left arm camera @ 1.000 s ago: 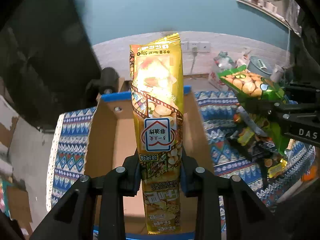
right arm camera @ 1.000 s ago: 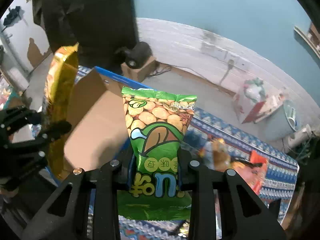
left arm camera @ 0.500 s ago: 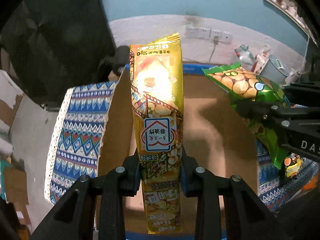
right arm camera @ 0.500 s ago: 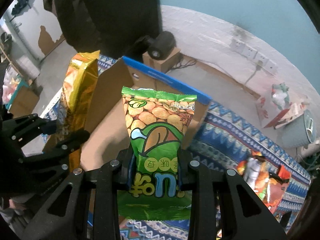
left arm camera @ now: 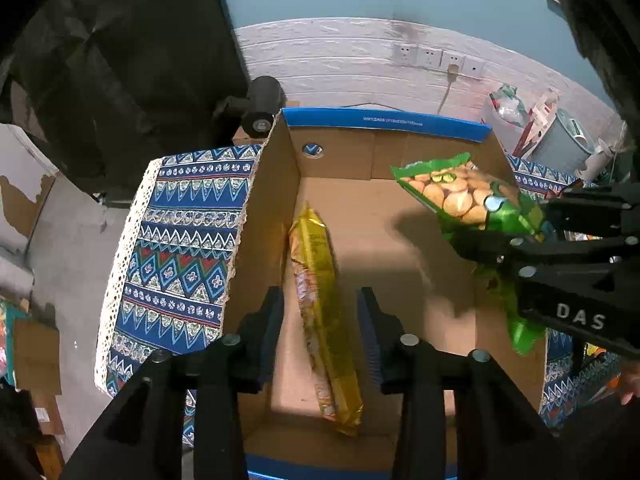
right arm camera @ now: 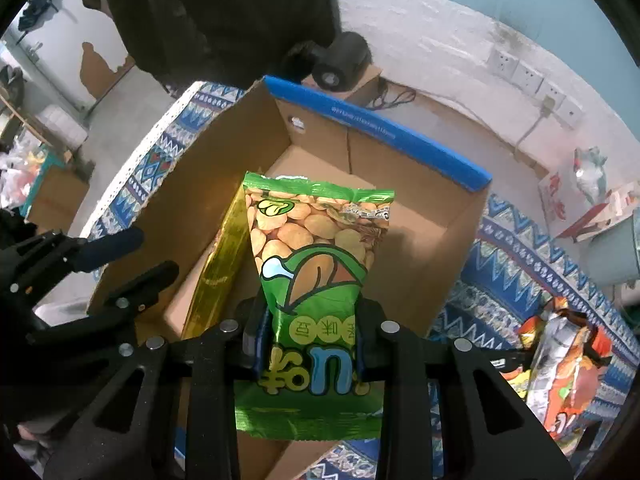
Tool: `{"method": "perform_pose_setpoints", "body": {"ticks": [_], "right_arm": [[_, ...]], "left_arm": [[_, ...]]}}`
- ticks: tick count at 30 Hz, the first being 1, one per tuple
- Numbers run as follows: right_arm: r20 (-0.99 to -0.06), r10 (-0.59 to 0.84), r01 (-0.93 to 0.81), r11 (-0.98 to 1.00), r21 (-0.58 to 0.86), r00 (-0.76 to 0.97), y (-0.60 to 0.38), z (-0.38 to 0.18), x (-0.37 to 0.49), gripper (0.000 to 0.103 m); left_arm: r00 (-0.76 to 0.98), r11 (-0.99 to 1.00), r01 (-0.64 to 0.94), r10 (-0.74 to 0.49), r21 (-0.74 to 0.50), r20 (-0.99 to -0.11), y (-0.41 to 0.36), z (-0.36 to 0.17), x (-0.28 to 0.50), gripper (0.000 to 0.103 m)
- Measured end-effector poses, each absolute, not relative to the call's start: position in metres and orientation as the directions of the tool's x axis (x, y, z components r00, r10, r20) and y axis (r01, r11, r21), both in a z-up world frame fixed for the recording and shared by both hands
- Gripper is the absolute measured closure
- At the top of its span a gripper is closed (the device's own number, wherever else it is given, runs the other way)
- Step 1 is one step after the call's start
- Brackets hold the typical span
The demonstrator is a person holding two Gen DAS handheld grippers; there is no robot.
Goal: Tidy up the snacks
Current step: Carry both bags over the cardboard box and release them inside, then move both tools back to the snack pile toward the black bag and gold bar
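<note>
Now: my left gripper (left arm camera: 320, 316) fingers opening, gold packet (left arm camera: 320, 312) released, lying loose between them in cardboard box (left arm camera: 384, 122), 9 o'clock wall. My right gripper (right arm camera: 310, 340) clamps green packet (right arm camera: 316, 280), above box, next in.

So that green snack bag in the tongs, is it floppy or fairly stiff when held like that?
Probably fairly stiff: the green snack bag stands up beyond the right tongs without drooping. It looks puffed, so likely light for its size. Its glossy film may be slippery, so a loose pinch could let it slide.
</note>
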State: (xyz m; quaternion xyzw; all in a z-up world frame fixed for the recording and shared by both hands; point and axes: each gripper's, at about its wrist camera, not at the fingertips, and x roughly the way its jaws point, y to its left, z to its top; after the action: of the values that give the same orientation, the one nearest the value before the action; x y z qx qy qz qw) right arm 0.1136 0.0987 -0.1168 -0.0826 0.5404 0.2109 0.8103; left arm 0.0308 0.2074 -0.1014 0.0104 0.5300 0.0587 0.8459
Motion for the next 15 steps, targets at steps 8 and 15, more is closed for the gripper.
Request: {"method": "perform_pose_setpoints", "body": {"ticks": [8,15], "right_arm": [[-0.906,0.245,-0.419,0.904,0.086,0.344,0.09,-0.115,0.11,0.045],[-0.889,0.238,-0.39,0.918,0.074,0.391,0.069,-0.101,0.102,0.032]], "left_arm": [[0.454,0.993,-0.083,0.114,0.086,-0.883,0.203,-0.092,0.029,0.046],[0.451,0.994,-0.066,0.108,0.088,-0.886,0.193,-0.092,0.03,0.035]]}}
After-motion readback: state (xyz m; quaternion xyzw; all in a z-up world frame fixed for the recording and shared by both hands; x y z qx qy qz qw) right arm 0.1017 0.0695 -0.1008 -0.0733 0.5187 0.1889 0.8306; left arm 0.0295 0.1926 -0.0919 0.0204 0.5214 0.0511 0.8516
